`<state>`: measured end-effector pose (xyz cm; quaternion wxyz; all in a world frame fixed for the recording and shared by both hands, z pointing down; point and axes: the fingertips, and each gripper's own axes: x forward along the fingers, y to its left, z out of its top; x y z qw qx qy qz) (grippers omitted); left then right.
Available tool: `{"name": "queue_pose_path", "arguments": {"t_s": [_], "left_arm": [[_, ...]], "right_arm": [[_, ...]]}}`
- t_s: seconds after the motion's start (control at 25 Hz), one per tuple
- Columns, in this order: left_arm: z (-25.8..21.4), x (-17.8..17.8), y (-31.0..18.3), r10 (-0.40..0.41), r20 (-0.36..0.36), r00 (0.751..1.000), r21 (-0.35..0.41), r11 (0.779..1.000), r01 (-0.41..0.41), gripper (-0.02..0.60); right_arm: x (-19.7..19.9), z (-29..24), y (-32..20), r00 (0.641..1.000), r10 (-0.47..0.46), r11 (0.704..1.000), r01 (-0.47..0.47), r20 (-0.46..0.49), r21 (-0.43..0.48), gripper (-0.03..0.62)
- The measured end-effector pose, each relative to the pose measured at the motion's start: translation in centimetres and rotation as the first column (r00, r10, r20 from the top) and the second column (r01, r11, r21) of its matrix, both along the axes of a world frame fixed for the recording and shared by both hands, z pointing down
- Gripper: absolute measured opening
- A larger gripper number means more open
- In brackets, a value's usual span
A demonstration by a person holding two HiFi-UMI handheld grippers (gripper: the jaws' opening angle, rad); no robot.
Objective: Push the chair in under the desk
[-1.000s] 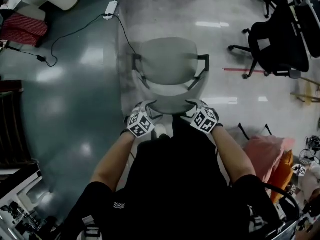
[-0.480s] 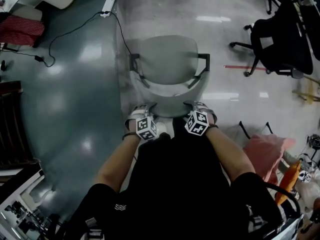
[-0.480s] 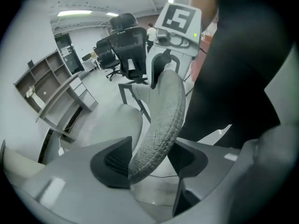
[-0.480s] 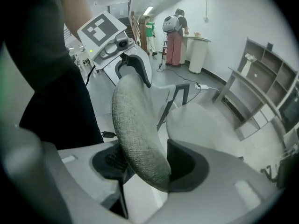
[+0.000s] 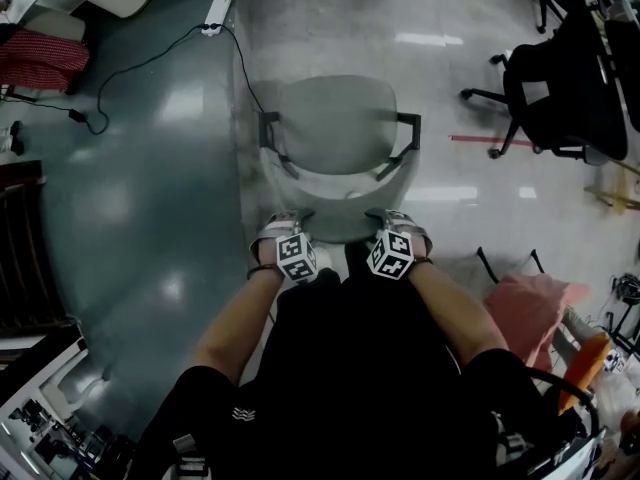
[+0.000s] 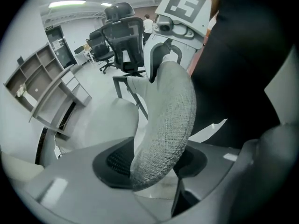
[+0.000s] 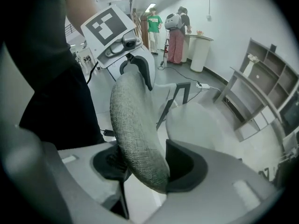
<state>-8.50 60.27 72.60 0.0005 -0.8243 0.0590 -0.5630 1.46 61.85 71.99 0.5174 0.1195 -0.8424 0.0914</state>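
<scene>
A grey chair (image 5: 335, 128) with black armrest posts stands right in front of me, its seat facing away. My left gripper (image 5: 285, 224) sits on the left of the curved fabric backrest (image 5: 340, 211) top edge and my right gripper (image 5: 391, 221) on the right. In the left gripper view the backrest (image 6: 168, 120) runs between the jaws of the left gripper (image 6: 156, 164), which are closing and press on it. The right gripper (image 7: 145, 164) shows the same: its closing jaws pinch the backrest (image 7: 135, 125). No desk shows in the head view.
Black office chairs (image 5: 565, 78) stand at the right. A power strip with its cable (image 5: 215, 13) lies beyond the chair. A pink bag (image 5: 530, 303) lies at my right, and grey shelving (image 7: 266, 83) stands ahead. Two people (image 7: 175, 29) stand far off.
Both grippers slid inward along the top of the backrest and their jaws closed onto it. The chair has hardly moved.
</scene>
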Motion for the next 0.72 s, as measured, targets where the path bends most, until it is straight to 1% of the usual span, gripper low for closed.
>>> {"name": "queue_pose_path", "arguments": {"t_s": [0.24,0.72], "left_arm": [[-0.4,0.4,-1.3,-0.012,0.007,1.000,0.016,1.000,0.012,0.224],[-0.4,1.8,-4.8,-0.061,0.043,0.997,-0.012,0.998,0.062,0.222]], "right_arm": [[0.5,-0.4,-1.2,1.000,0.005,1.000,-0.005,-0.001,0.010,0.213],[2.1,-0.7,-4.9,1.000,-0.031,1.000,0.031,0.002,0.005,0.199]]}}
